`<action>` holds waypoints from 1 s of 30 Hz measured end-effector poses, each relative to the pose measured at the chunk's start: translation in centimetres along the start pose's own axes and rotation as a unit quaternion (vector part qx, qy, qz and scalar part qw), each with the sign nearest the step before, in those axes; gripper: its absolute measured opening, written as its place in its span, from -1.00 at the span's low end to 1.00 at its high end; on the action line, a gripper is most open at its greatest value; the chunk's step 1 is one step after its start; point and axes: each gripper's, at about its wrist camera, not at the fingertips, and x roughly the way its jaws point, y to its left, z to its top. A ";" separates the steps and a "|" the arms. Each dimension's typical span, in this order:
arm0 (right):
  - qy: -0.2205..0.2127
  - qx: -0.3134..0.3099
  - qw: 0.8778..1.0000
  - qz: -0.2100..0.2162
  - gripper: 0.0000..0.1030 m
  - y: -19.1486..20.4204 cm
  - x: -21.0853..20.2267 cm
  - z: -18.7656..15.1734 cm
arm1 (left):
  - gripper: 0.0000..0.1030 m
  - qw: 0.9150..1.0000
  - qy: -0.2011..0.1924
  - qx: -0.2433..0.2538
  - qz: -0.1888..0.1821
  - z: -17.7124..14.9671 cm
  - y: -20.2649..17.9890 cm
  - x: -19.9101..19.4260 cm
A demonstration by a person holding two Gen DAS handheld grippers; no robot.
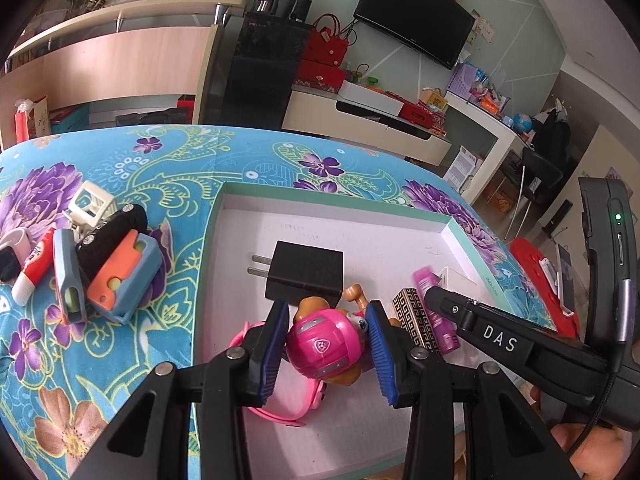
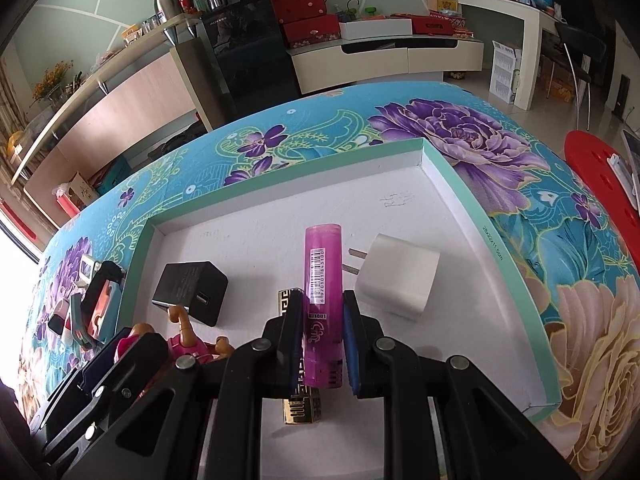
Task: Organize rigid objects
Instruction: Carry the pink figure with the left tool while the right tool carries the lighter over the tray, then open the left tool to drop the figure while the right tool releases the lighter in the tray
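- I see the pink pup figure (image 1: 324,344) clamped over the white tray (image 1: 464,236).
- My purple tube (image 2: 322,280) is gripped, pointing far.
- Black charger (image 1: 306,274) lies inside.

right hand-held gripper (image 1: 430,294): "DAS" | purple tube (image 2: 322,280): barcode, perhaps "6970101843100" | box rim (image 2: 496,240): size print, unreadable

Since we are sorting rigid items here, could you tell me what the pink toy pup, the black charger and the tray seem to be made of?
Pink toy pup: hard moulded plastic, glossy; highlights sit on its rounded back.
Black charger: matte plastic casing with two bare metal prongs.
Tray: probably cardboard, dull white inside with a mint-green rim; thin folded walls and pen marks on the floor suggest paper board.
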 end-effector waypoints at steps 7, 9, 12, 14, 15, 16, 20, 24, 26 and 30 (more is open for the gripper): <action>-0.002 0.001 1.000 0.003 -0.63 0.1 -0.1 0.0 | -0.15 1.000 -0.002 0.000 0.000 -0.1 0.2 -0.1; -0.003 0.002 1.000 0.003 -0.63 0.1 -0.2 0.1 | -0.12 1.000 -0.005 0.001 0.001 -0.1 0.2 -0.2; -0.006 0.005 1.000 0.005 -0.62 0.1 -0.3 0.1 | 0.19 1.000 -0.012 0.002 0.001 0.1 0.3 -0.6; -0.009 0.006 1.000 0.007 -0.55 0.1 -0.4 0.2 | 0.20 1.000 -0.020 0.002 0.000 0.2 0.3 -1.0; -0.011 0.006 1.000 0.008 -0.48 0.1 -0.5 0.2 | 0.21 1.000 -0.023 0.002 0.001 0.3 0.3 -1.1; -0.013 0.007 1.000 0.009 -0.43 0.2 -0.6 0.3 | 0.21 1.000 -0.027 0.002 0.004 0.4 0.3 -1.3; -0.022 0.006 1.000 0.011 -0.33 0.3 -0.9 0.4 | 0.31 0.999 -0.044 -0.006 0.014 0.7 0.9 -2.0; -0.028 0.003 1.000 0.014 -0.02 0.6 -1.0 0.4 | 0.49 0.997 -0.060 -0.022 0.031 1.1 2.1 -2.8; -0.030 -0.002 0.999 0.014 0.12 0.8 -1.1 0.4 | 0.59 0.996 -0.066 -0.031 0.044 1.3 2.9 -3.1; -0.033 -0.006 0.999 0.018 0.31 1.1 -1.0 0.4 | 0.86 0.993 -0.074 -0.055 0.072 1.6 4.6 -3.5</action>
